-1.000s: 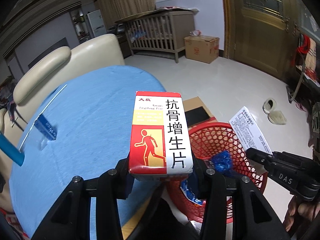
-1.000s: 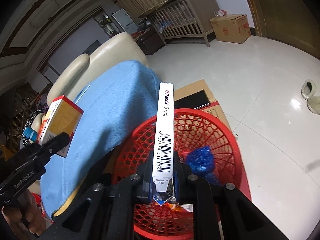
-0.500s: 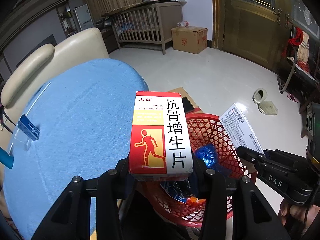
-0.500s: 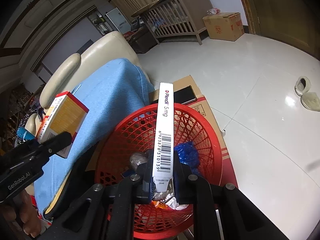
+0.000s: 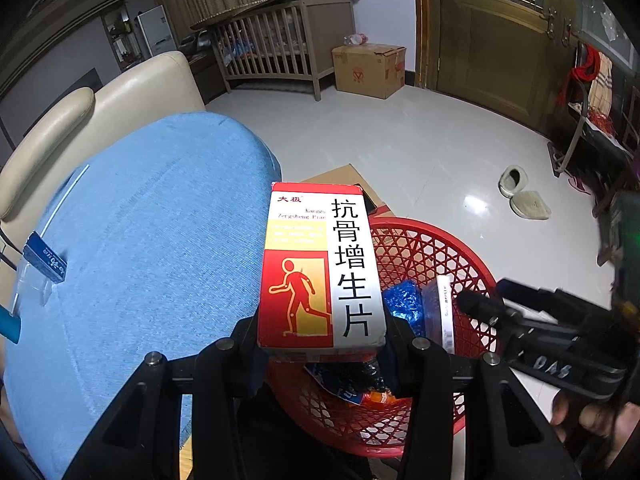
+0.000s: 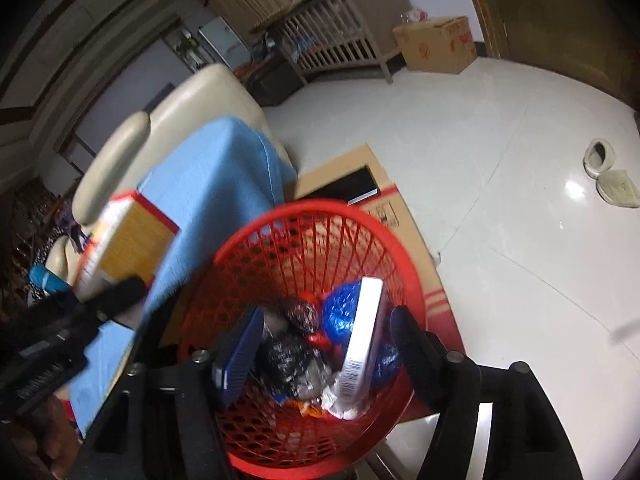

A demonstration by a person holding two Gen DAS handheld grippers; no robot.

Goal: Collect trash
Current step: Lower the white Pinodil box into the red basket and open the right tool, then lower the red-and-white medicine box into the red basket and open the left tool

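Observation:
My left gripper (image 5: pixel 320 340) is shut on a red, yellow and white medicine box (image 5: pixel 320 264) and holds it above the near rim of the red mesh basket (image 5: pixel 460 248). My right gripper (image 6: pixel 326 332) is open above the basket (image 6: pixel 280 224). The white pill box (image 6: pixel 362 332) lies inside the basket among blue and dark wrappers; it also shows in the left wrist view (image 5: pixel 444 312). The medicine box also shows at the left in the right wrist view (image 6: pixel 128 236).
A blue-covered table (image 5: pixel 140 240) with a small blue card (image 5: pixel 44 258) lies left of the basket. A flat cardboard box (image 6: pixel 360 188) sits under the basket. Slippers (image 5: pixel 524 196), a crib (image 5: pixel 280 44) and a carton (image 5: pixel 368 68) stand on the floor beyond.
My right gripper has opened and let go of the white pill box, which dropped into the basket. My left gripper has moved with the medicine box over the basket's rim.

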